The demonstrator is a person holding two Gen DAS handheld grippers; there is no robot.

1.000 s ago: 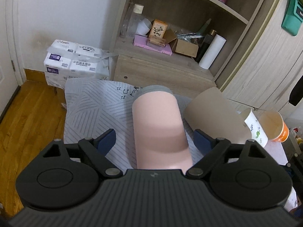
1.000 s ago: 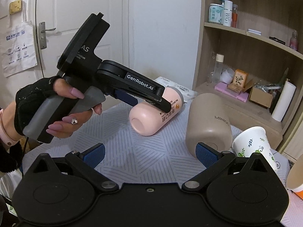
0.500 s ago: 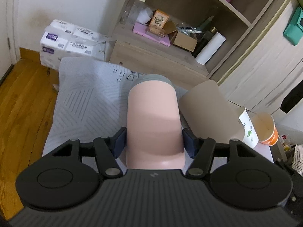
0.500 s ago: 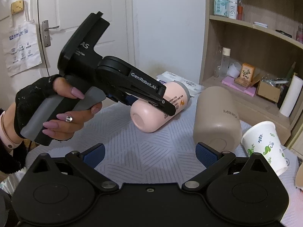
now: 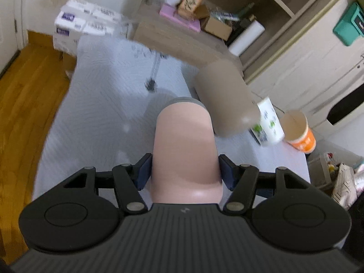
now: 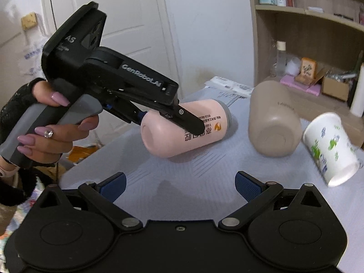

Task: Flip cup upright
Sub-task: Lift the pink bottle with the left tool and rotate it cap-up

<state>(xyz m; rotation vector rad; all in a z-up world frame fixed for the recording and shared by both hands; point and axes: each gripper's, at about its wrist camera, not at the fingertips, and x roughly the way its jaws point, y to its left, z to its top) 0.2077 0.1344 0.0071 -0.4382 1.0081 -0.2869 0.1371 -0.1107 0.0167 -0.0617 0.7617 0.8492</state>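
The pink cup (image 5: 185, 150) with a grey rim is clamped on both sides by my left gripper (image 5: 184, 171). In the right wrist view the pink cup (image 6: 182, 129) is on its side, lifted off the cloth-covered table (image 6: 204, 170), base toward the camera, with the left gripper (image 6: 159, 111) shut on it. My right gripper (image 6: 179, 185) is open and empty, low over the table's near part.
A tan cup (image 6: 273, 120) lies on its side to the right of the pink one. A white paper cup (image 6: 329, 150) lies tipped further right, and an orange paper cup (image 5: 299, 132) stands beyond it. A wooden shelf unit (image 6: 318, 68) stands behind the table.
My left gripper closed on the pink cup and has lifted it off the table, tilting it. The right gripper stayed open and nearly still.
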